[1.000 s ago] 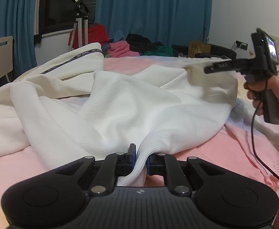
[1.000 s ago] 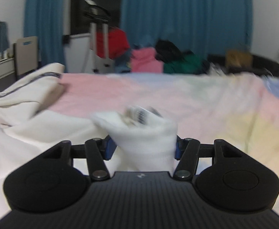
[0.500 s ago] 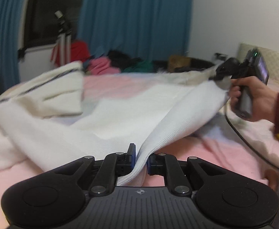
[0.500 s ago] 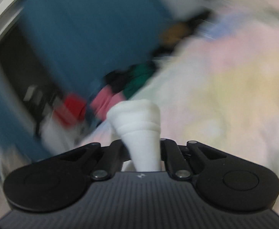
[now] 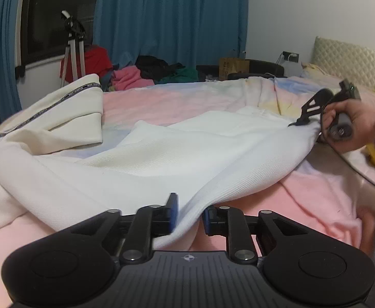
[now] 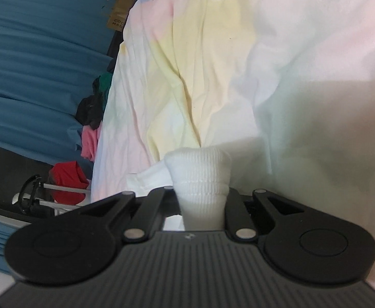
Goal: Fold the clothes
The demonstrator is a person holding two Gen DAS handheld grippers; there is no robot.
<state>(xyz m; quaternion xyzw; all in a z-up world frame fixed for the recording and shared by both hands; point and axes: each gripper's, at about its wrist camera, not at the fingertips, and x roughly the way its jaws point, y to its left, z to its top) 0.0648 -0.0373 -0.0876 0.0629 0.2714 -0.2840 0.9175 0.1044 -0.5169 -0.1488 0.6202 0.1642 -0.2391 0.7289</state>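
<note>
A white ribbed knit garment lies spread across the pastel bedsheet. My left gripper is shut on its near edge at the bottom of the left wrist view. My right gripper is shut on a ribbed cuff end of the same garment. The left wrist view shows it at the far right, held in a hand low over the bed, with the cloth stretched between the two grippers.
A cream garment with a dark striped band lies bunched on the left of the bed. Piled clothes and a tripod stand beyond the far edge by blue curtains. A headboard is at the right.
My right gripper has carried the cuff rightward and down toward the bed, rolling sideways. The white garment has been pulled flatter and wider. My left gripper kept its hold.
</note>
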